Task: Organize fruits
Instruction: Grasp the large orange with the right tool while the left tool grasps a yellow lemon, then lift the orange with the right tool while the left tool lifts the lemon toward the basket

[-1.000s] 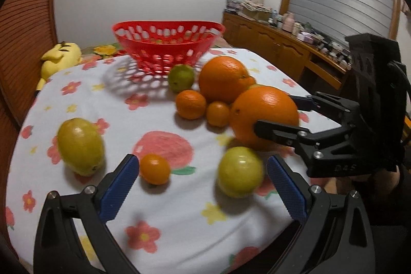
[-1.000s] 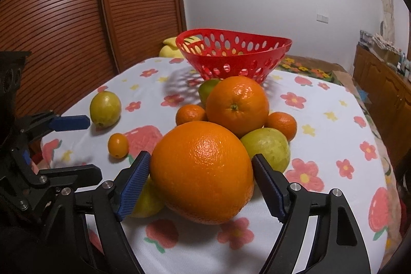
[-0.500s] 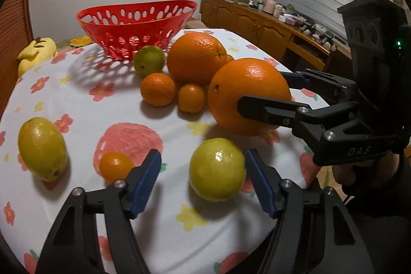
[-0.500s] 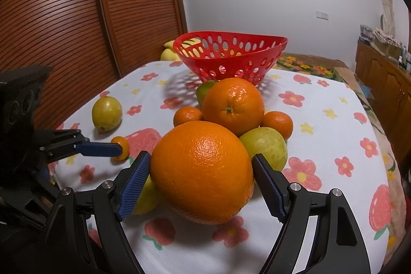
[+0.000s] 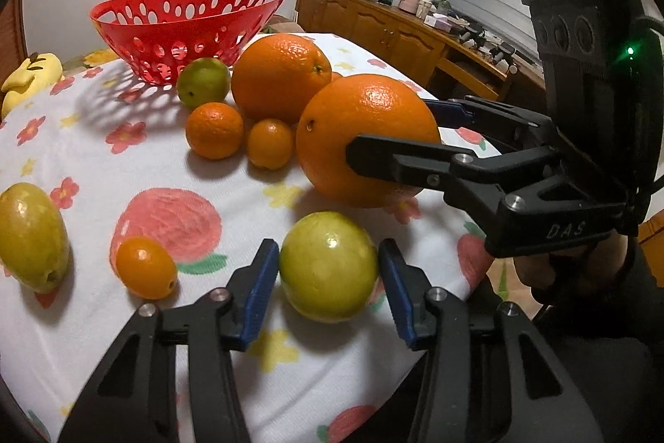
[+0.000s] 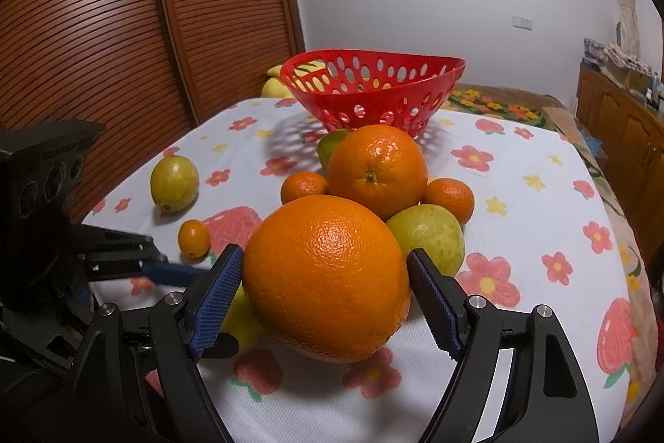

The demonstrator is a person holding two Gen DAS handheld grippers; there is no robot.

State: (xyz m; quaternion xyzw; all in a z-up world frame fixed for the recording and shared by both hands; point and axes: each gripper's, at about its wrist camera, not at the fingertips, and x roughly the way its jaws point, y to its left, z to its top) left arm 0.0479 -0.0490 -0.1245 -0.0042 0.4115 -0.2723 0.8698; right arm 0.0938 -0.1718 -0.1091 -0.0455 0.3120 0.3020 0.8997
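Observation:
My right gripper [image 6: 325,299] is shut on a big orange [image 6: 328,277], which also shows in the left wrist view [image 5: 365,140] just above the tablecloth. My left gripper [image 5: 328,287] straddles a round yellow-green fruit [image 5: 328,265] near the table's front edge, its blue pads close on both sides but with a small gap showing. A red perforated basket [image 5: 186,23] stands empty at the back of the table, seen also in the right wrist view [image 6: 373,90]. A second big orange [image 5: 280,75], two small oranges [image 5: 213,129] and a green fruit [image 5: 203,81] sit before it.
A small oval orange fruit [image 5: 145,268] and a yellow-green fruit [image 5: 31,235] lie to the left. Another yellow-green fruit [image 6: 427,235] sits behind the held orange. The table edge [image 5: 469,277] is close on the right. A wooden sideboard [image 5: 415,28] stands beyond.
My left gripper has moved forward and right around the round yellow-green fruit and narrowed on it. The right gripper has kept its hold on the big orange, lifted slightly.

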